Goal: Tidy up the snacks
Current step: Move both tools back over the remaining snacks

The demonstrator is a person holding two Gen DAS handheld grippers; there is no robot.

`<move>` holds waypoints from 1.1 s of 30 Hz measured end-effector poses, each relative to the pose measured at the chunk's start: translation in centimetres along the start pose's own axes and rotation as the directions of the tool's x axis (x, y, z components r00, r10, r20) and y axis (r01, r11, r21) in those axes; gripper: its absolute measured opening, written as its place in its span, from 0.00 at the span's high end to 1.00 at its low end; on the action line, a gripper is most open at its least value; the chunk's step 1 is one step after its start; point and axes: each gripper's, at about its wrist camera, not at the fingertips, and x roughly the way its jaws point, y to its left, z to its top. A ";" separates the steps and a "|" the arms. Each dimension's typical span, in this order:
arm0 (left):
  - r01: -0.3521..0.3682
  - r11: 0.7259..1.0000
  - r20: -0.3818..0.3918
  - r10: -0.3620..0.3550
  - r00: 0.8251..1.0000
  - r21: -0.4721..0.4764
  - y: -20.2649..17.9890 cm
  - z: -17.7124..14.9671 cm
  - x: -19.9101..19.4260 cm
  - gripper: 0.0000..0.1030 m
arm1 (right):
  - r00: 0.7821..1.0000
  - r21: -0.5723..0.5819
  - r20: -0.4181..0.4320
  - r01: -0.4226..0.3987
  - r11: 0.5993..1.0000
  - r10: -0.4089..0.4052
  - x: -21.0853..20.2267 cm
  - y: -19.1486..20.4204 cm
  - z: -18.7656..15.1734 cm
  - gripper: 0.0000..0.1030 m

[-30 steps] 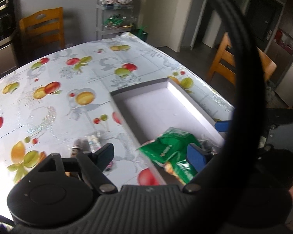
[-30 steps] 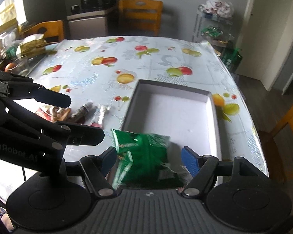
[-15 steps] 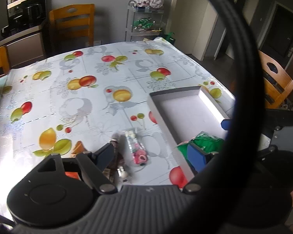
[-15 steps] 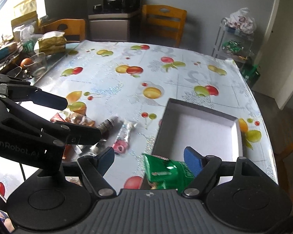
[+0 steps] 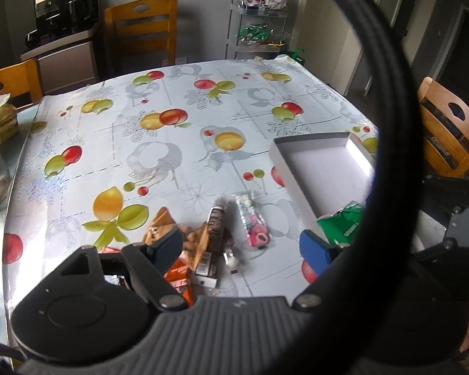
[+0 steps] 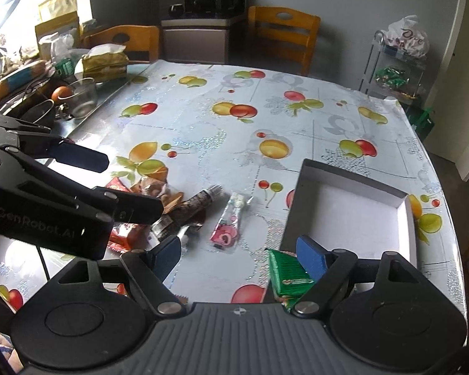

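A shallow white box [image 6: 353, 215] sits at the table's right side; it also shows in the left wrist view [image 5: 322, 168]. A green snack packet [image 6: 286, 270] lies at the box's near corner, also in the left wrist view [image 5: 340, 223]. A pile of snacks lies left of the box: a brown bar [image 6: 187, 209], a pink candy packet [image 6: 228, 228], orange wrappers [image 5: 178, 273]. My right gripper [image 6: 239, 254] is open and empty above the table's near edge. My left gripper [image 5: 244, 247] is open and empty over the pile; it also shows at left in the right wrist view [image 6: 109, 184].
The fruit-patterned tablecloth [image 6: 234, 131] covers the table. A glass bowl [image 6: 83, 95], bags and clutter stand at the far left. Wooden chairs [image 6: 281, 36] surround the table. A wire rack [image 6: 394, 72] stands at the back right. A black cable loop [image 5: 387, 118] crosses the left wrist view.
Both grippers have pulled back and to the left. The right gripper moved off the green packet, which now lies at the box's near corner. The snack pile has come into view.
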 end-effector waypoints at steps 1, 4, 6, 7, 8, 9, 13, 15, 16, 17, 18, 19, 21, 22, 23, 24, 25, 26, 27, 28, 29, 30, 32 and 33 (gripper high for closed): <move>-0.001 1.000 0.000 0.001 1.000 -0.002 0.2 -0.1 -0.1 0.20 | 1.000 -0.001 -0.001 -0.003 1.000 0.003 0.0 0.2 0.0 0.21; -0.006 1.000 -0.002 0.006 1.000 -0.013 0.9 -0.5 -0.2 0.20 | 1.000 -0.007 0.000 -0.014 1.000 0.014 0.0 0.8 -0.1 0.21; -0.010 1.000 -0.002 0.010 1.000 -0.019 1.5 -0.7 -0.3 0.20 | 1.000 -0.012 0.000 -0.019 1.000 0.019 0.0 1.2 -0.1 0.20; -0.014 1.000 -0.001 0.014 1.000 -0.024 1.9 -0.8 -0.3 0.20 | 1.000 -0.013 0.001 -0.022 1.000 0.022 0.0 1.3 -0.1 0.20; -0.019 0.999 -0.003 0.019 1.000 -0.030 2.4 -1.1 -0.3 0.20 | 1.000 -0.014 0.002 -0.026 1.000 0.026 0.0 1.5 -0.2 0.19; -0.026 0.999 -0.008 0.026 1.000 -0.036 2.9 -1.3 -0.4 0.20 | 1.000 -0.016 0.001 -0.030 0.999 0.030 0.0 1.7 -0.2 0.19; -0.058 0.996 -0.030 0.056 0.998 -0.063 5.3 -2.7 -0.5 0.20 | 0.999 -0.034 -0.006 -0.037 0.999 0.036 0.2 2.4 -0.5 0.18; -0.070 0.994 -0.044 0.067 0.997 -0.078 6.6 -3.5 -0.5 0.20 | 0.999 -0.039 -0.013 -0.048 0.998 0.048 0.5 2.8 -0.7 0.18; -0.079 0.993 -0.053 0.075 0.996 -0.083 7.1 -3.9 -0.4 0.20 | 0.998 -0.043 -0.016 -0.054 0.998 0.053 0.6 3.0 -0.7 0.18; -0.089 0.992 -0.062 0.084 0.995 -0.087 7.6 -4.4 -0.4 0.20 | 0.998 -0.049 -0.021 -0.062 0.997 0.061 0.7 3.3 -0.9 0.18; -0.097 0.991 -0.069 0.091 0.993 -0.093 8.0 -4.7 -0.3 0.20 | 0.997 -0.056 -0.027 -0.069 0.996 0.067 0.9 3.5 -1.0 0.18; -0.102 0.990 -0.075 0.095 0.993 -0.097 8.4 -5.0 -0.2 0.20 | 0.997 -0.060 -0.032 -0.075 0.995 0.074 1.0 3.8 -1.1 0.18; -0.116 0.988 -0.083 0.108 0.991 -0.102 9.0 -5.7 -0.2 0.20 | 0.995 -0.067 -0.048 -0.088 0.994 0.085 1.4 4.3 -1.4 0.18; -0.120 0.987 -0.085 0.111 0.990 -0.103 9.0 -5.8 -0.1 0.20 | 0.994 -0.070 -0.056 -0.096 0.993 0.092 1.6 4.5 -1.6 0.18; -0.121 0.987 -0.087 0.112 0.990 -0.102 9.1 -6.0 0.0 0.20 | 0.993 -0.072 -0.065 -0.103 0.992 0.098 1.8 4.8 -1.7 0.18; -0.123 0.987 -0.089 0.114 0.989 -0.101 9.1 -6.1 0.2 0.20 | 0.992 -0.074 -0.073 -0.106 0.992 0.101 1.9 5.0 -1.8 0.18; -0.125 0.987 -0.092 0.116 0.989 -0.098 9.1 -6.2 0.3 0.20 | 0.992 -0.077 -0.077 -0.111 0.991 0.105 2.0 5.3 -1.9 0.18; -0.125 0.988 -0.094 0.116 0.989 -0.096 9.0 -6.3 0.5 0.20 | 0.991 -0.080 -0.081 -0.114 0.990 0.108 2.1 5.4 -1.9 0.18; -0.121 0.988 -0.094 0.112 0.989 -0.093 9.0 -6.3 0.7 0.20 | 0.990 -0.079 -0.085 -0.116 0.990 0.109 2.2 5.6 -2.1 0.18; -0.116 0.989 -0.093 0.108 0.990 -0.090 8.9 -6.4 1.0 0.20 | 0.989 -0.079 -0.091 -0.119 0.990 0.112 2.4 5.7 -2.2 0.18; -0.113 0.990 -0.090 0.105 0.990 -0.089 8.9 -6.5 1.3 0.20 | 0.988 -0.078 -0.102 -0.124 0.989 0.116 2.6 5.8 -2.4 0.18; -0.112 0.989 -0.089 0.104 0.991 -0.093 8.9 -6.5 1.6 0.20 | 0.987 -0.077 -0.110 -0.127 0.989 0.118 2.8 5.8 -2.6 0.18; -0.110 0.989 -0.090 0.101 0.991 -0.097 8.9 -6.6 2.3 0.20 | 0.984 -0.078 -0.134 -0.129 0.989 0.118 3.4 5.9 -3.1 0.18; -0.106 0.990 -0.087 0.098 0.991 -0.096 8.8 -6.6 2.6 0.20 | 0.983 -0.077 -0.143 -0.129 0.989 0.118 3.6 6.0 -3.3 0.18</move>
